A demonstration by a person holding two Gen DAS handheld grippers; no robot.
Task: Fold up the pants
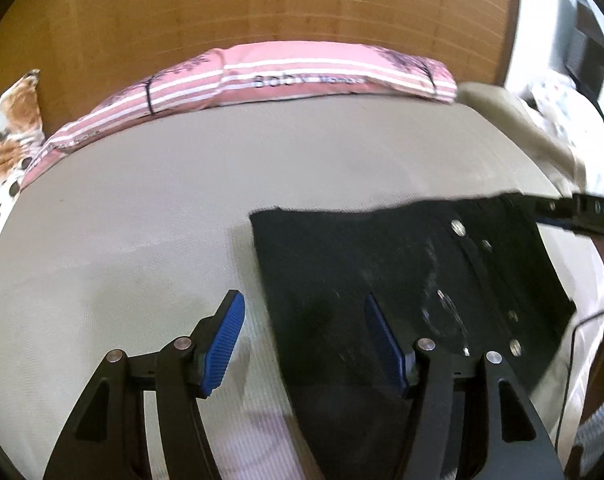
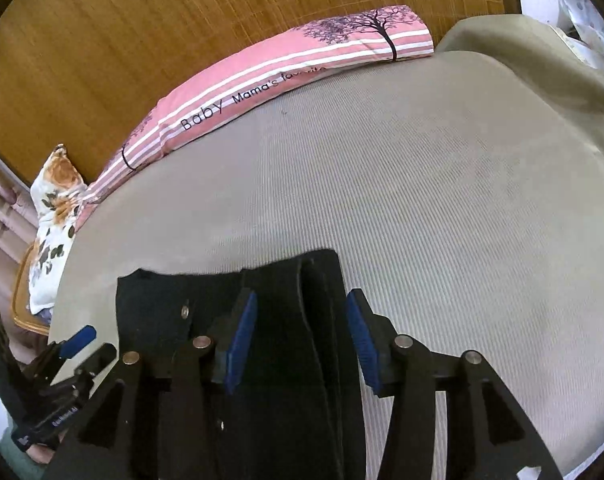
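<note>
The black pants lie flat on the bed, their far edge toward the pink pillow. Left gripper straddles their left edge, right gripper their right edge; both jaws spread, pinching nothing

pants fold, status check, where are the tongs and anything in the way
Left tongs open, empty. Right tongs open above the cloth, not gripping. Black pants lie folded flat on the beige bed. Nothing in the way.
</note>
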